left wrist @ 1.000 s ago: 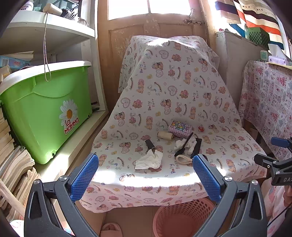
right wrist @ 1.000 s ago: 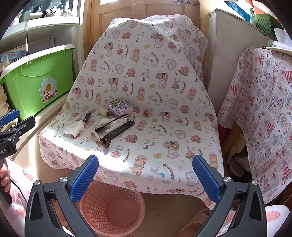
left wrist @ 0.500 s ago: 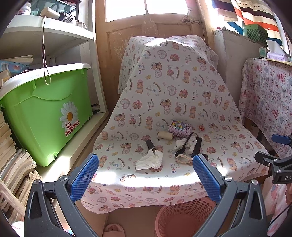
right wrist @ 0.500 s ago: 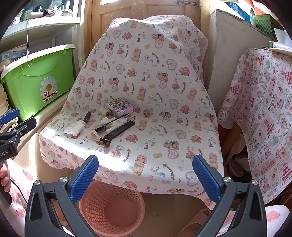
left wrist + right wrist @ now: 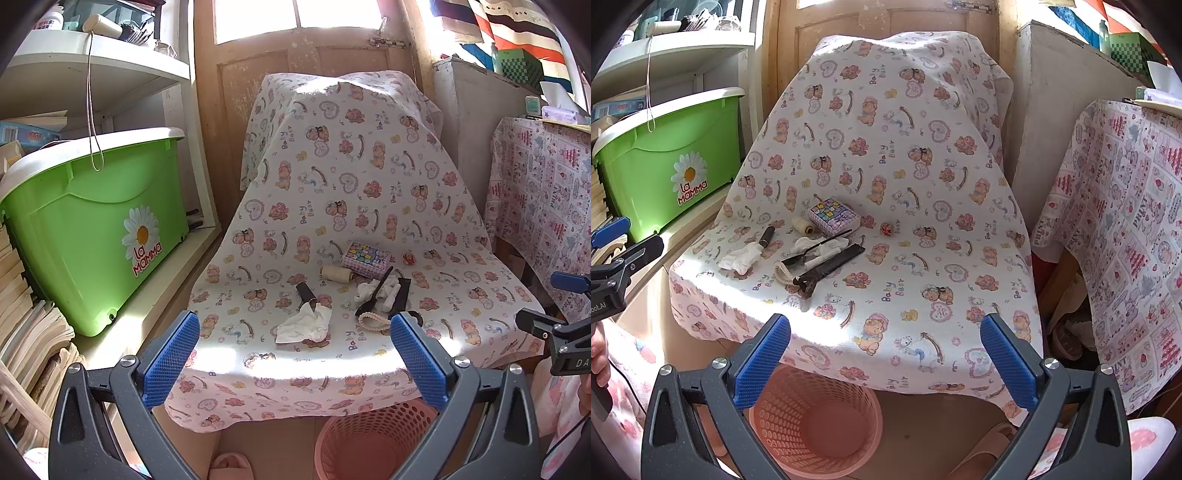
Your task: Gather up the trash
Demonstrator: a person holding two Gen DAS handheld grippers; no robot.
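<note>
White crumpled tissue lay ahead of left gripper, both grippers released, empty. Judged best: pinch tissue only, clear of cloth; pink basket below right gripper.

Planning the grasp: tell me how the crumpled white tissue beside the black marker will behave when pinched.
The crumpled white tissue looks soft and floppy, so it would probably collapse between the fingers. It seems very light. One corner overlaps the black marker, which might get nudged.
</note>
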